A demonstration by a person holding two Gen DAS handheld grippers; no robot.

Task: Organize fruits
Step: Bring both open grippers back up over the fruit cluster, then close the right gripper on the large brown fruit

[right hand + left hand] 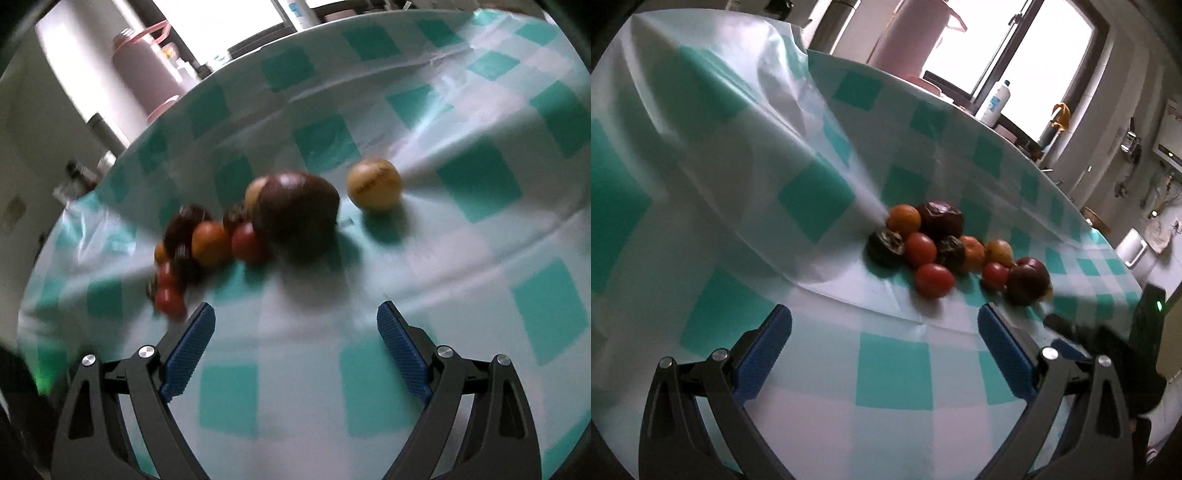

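Fruits (945, 247) lie in a loose cluster on the worktop (894, 373), ahead of both tongs, on a creased green-and-white check cloth (812, 206).

Left tongs (884, 321): jaws spread wide, nothing between them, blue pads (764, 354) above bare cloth. Nearest them, a red tomato (933, 280). Just beyond it, a second red tomato (920, 248), a wrinkled dark fruit (885, 246) and another dark one (950, 252). To the right, a small red tomato (994, 275) touches a dark red plum (1027, 280). At the far side of the cluster, an orange fruit (904, 219) sits against a large shrivelled dark fruit (942, 218).

Right tongs (295, 321): jaws likewise wide apart and empty, above the cloth. This view is blurred. Nearest, to the left, small red tomatoes (168, 301). Further on, an orange fruit (210, 242), a red tomato (248, 242) and a large dark fruit (299, 216) lie close together. A yellow fruit (373, 187) sits alone to the right of the dark one, apart from the group.

Beyond the worktop edge: a pink flask (908, 33), a white bottle (995, 101) and a bright window (1015, 40).
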